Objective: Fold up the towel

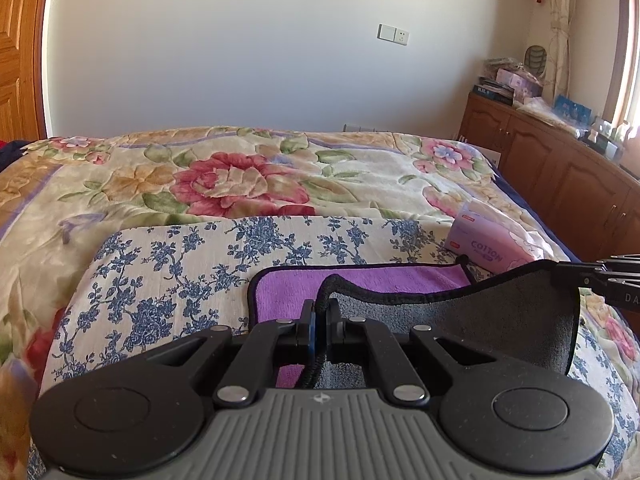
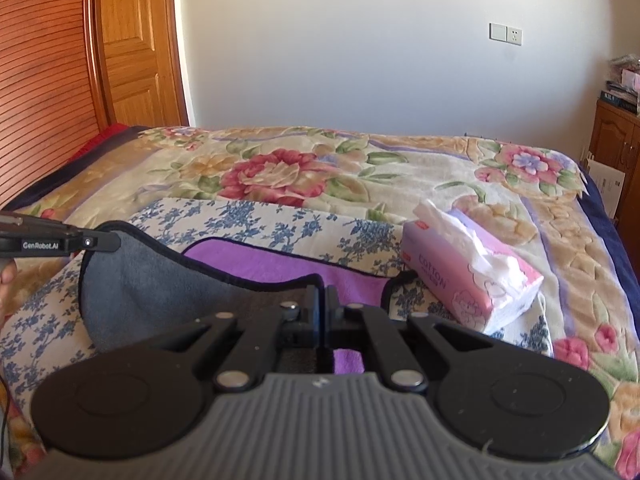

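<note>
Both grippers, left [image 1: 319,316] and right [image 2: 322,300], were clamped on the towel [image 1: 360,284]'s near corners, lifted off the bed [image 1: 200,184] (purple side still flat). Uneven carrying would probably skew the fold.

Both views are brightly lit by daylight from the window [image 1: 632,60] at right. Straight lines are bowed by fisheye distortion, and dark corners are seen.

Fuzzy cloth towel [image 1: 460,312]; matt fingers [image 1: 308,320].
</note>
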{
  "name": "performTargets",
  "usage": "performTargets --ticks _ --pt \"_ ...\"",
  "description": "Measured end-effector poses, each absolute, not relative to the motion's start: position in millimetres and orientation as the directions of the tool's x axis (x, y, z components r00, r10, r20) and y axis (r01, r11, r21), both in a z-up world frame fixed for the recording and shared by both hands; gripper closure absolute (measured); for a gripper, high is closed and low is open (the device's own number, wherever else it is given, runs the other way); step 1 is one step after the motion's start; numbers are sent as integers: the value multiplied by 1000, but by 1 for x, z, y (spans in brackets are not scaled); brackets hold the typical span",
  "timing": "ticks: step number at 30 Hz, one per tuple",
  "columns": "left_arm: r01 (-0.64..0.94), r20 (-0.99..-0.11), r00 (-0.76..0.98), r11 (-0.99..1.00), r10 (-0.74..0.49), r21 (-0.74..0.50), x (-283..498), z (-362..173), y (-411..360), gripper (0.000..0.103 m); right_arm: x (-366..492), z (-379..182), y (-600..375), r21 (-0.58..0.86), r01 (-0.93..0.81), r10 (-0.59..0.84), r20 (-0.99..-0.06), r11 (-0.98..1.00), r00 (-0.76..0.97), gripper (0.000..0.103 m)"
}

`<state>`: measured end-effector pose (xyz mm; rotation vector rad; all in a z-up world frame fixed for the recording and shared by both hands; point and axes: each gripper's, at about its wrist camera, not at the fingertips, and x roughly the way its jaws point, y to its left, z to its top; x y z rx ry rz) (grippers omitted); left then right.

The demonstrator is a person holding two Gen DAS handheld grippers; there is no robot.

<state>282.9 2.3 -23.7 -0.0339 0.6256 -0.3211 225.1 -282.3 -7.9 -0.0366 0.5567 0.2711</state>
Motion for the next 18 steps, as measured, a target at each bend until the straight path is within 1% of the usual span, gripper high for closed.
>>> performTargets --ticks 18 --pt "256 -538 793 957 -287 -133 324 -18 -1 98 265 -11 -290 7 -262 231 -496 965 837 100"
